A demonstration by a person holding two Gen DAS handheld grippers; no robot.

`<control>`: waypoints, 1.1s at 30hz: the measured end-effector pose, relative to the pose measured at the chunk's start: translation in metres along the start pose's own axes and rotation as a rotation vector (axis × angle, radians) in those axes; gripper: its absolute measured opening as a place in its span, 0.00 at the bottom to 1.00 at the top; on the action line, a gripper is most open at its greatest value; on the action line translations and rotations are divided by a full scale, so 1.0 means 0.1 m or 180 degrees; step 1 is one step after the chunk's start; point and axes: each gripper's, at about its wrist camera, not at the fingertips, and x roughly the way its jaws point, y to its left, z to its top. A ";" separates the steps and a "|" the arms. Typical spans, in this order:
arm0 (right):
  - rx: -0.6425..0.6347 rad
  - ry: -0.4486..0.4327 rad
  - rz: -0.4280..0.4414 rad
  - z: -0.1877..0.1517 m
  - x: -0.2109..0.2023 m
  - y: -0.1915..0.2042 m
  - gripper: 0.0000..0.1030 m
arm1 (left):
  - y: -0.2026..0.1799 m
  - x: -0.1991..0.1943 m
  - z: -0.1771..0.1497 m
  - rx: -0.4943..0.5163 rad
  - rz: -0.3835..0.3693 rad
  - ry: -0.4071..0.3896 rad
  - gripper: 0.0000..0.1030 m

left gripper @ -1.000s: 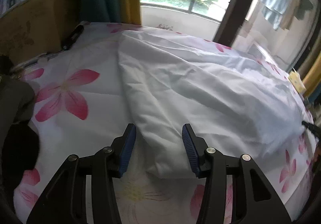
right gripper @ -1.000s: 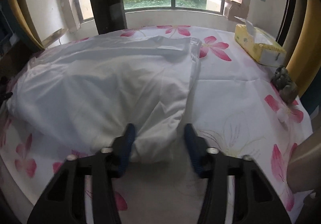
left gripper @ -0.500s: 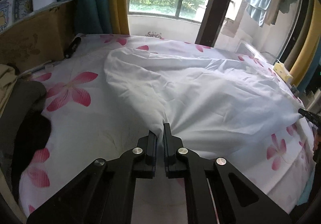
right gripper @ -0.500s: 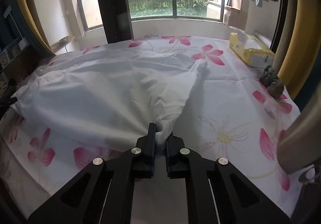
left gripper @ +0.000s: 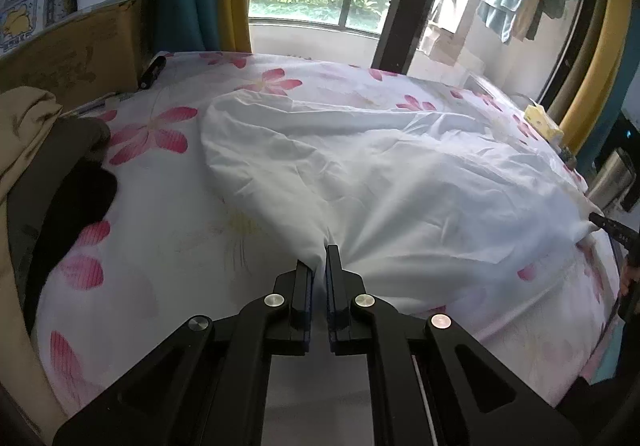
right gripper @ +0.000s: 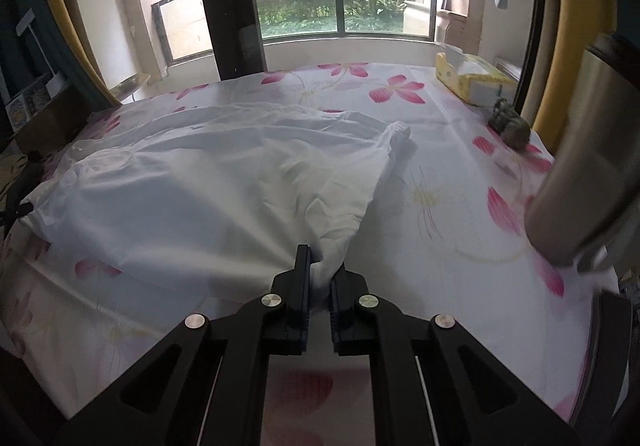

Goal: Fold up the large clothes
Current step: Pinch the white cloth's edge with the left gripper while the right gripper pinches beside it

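Note:
A large white garment (left gripper: 380, 170) lies spread and rumpled across a bed with a white sheet printed in pink flowers (left gripper: 160, 134). My left gripper (left gripper: 319, 258) is shut on a pinch of the garment's near edge, and the cloth fans out from its jaws. In the right wrist view the same white garment (right gripper: 224, 182) stretches to the left, and my right gripper (right gripper: 322, 266) is shut on a bunched fold of its near right corner. The right gripper's tip (left gripper: 612, 224) shows at the far right edge of the left wrist view, also holding cloth.
A cardboard box (left gripper: 68, 54) and a pile of beige and dark clothes (left gripper: 36, 166) sit at the bed's left. A yellow tissue box (right gripper: 472, 82) and a small dark object (right gripper: 512, 126) lie at the right. A metal flask (right gripper: 584, 166) looms close on the right.
Both grippers went from open around the garment's edge to shut on it. Both have since pulled back toward me and risen, dragging the cloth along.

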 end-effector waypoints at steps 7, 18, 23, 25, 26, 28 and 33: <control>0.0070 0.0005 -0.0002 -0.25 -0.16 0.01 0.08 | -0.02 -0.15 -0.20 0.0058 -0.0007 0.0054 0.06; 0.0202 0.0162 0.0050 -0.53 -0.22 -0.09 0.08 | 0.01 -0.12 -0.45 -0.0042 -0.0149 0.0306 0.07; 0.0285 0.0173 0.0060 -0.50 -0.25 -0.15 0.16 | -0.02 -0.18 -0.34 0.0021 -0.0084 0.0335 0.23; 0.0269 0.0146 -0.0037 -0.46 -0.29 -0.16 0.23 | -0.05 -0.21 -0.25 0.0088 -0.0016 0.0297 0.33; 0.0261 0.0124 -0.0066 -0.43 -0.31 -0.17 0.25 | -0.07 -0.22 -0.20 0.0114 0.0002 0.0281 0.34; 0.0248 0.0056 -0.0103 -0.34 -0.37 -0.20 0.27 | -0.12 -0.24 -0.08 0.0193 0.0038 0.0236 0.34; 0.0216 -0.0075 -0.0133 -0.08 -0.34 -0.21 0.34 | -0.24 -0.17 0.28 0.0367 0.0078 0.0147 0.35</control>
